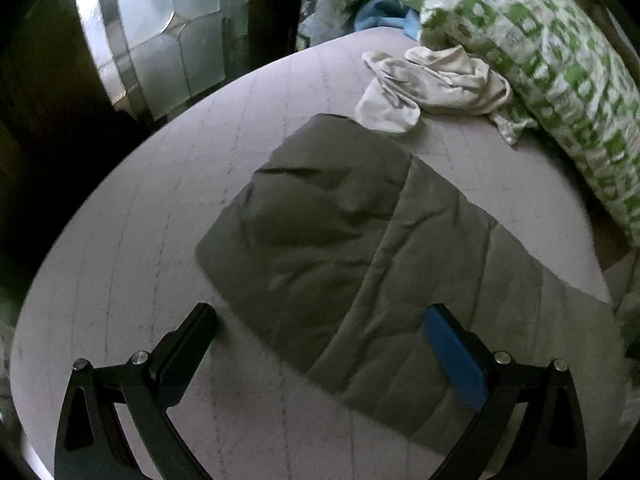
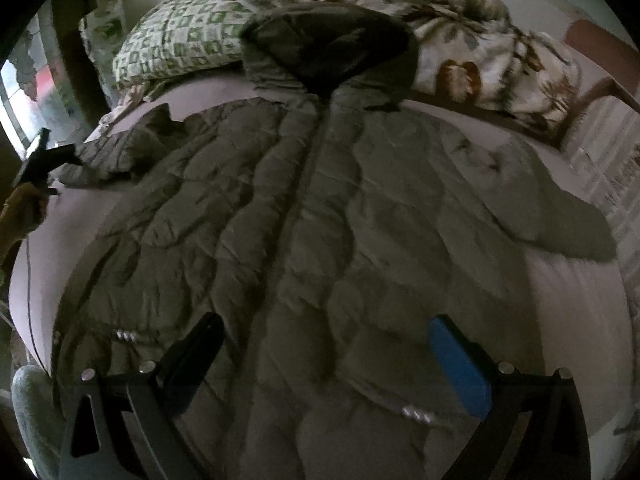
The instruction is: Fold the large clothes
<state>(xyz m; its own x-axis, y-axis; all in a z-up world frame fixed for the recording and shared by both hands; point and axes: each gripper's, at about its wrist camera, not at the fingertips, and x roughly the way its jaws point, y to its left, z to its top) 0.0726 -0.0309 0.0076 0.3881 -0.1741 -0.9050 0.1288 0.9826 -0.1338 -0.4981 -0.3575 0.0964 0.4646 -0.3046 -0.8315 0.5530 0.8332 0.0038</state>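
A large olive-grey quilted jacket (image 2: 320, 220) lies spread flat on the bed, hood at the far end against the pillows, zip running down its middle. My right gripper (image 2: 324, 344) is open and empty, hovering over the jacket's lower hem. My left gripper (image 1: 320, 324) is open and empty above one sleeve (image 1: 340, 240) that lies stretched out on the sheet. The left gripper also shows in the right wrist view (image 2: 40, 156) at the far left, by the sleeve's cuff.
The bed has a pale lilac sheet (image 1: 120, 240). A green-and-white patterned pillow (image 1: 540, 60) and a crumpled white garment (image 1: 432, 84) lie beyond the sleeve. A floral blanket (image 2: 480, 52) lies heaped behind the hood. A window (image 1: 160, 32) stands past the bed edge.
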